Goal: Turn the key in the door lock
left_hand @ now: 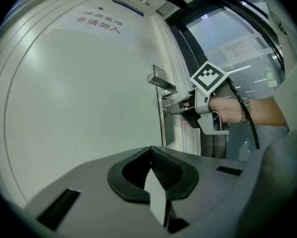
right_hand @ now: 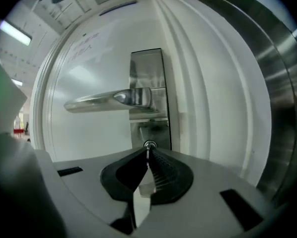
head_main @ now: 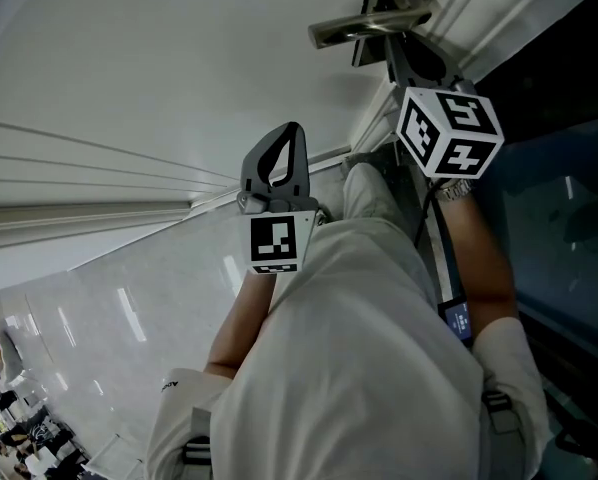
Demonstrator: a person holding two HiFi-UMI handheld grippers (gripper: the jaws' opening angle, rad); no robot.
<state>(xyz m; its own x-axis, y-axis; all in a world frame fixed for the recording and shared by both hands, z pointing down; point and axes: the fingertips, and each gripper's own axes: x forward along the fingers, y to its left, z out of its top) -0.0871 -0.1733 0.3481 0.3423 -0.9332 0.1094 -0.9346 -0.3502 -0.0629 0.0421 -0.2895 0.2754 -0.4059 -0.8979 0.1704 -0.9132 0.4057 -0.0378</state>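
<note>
Right gripper [right_hand: 148, 151] at the lock plate [right_hand: 147, 66], lower centre of its own view, just below the lever handle [right_hand: 109, 99]. Its jaws are drawn together, and the tips pinch what appears to be the key [right_hand: 149, 145], a small metal head seated in the cylinder. The head is tiny and partly covered, so its angle cannot be read. Left gripper [left_hand: 149, 152], lower centre of its view, stands well apart from the door [left_hand: 79, 113], jaws closed with nothing between them. Progress, as a judgement: the reach and the grasp look done; whether the turn is partly made or yet to begin is not shown. Remaining: rotate the key to its stop, then release.
</note>
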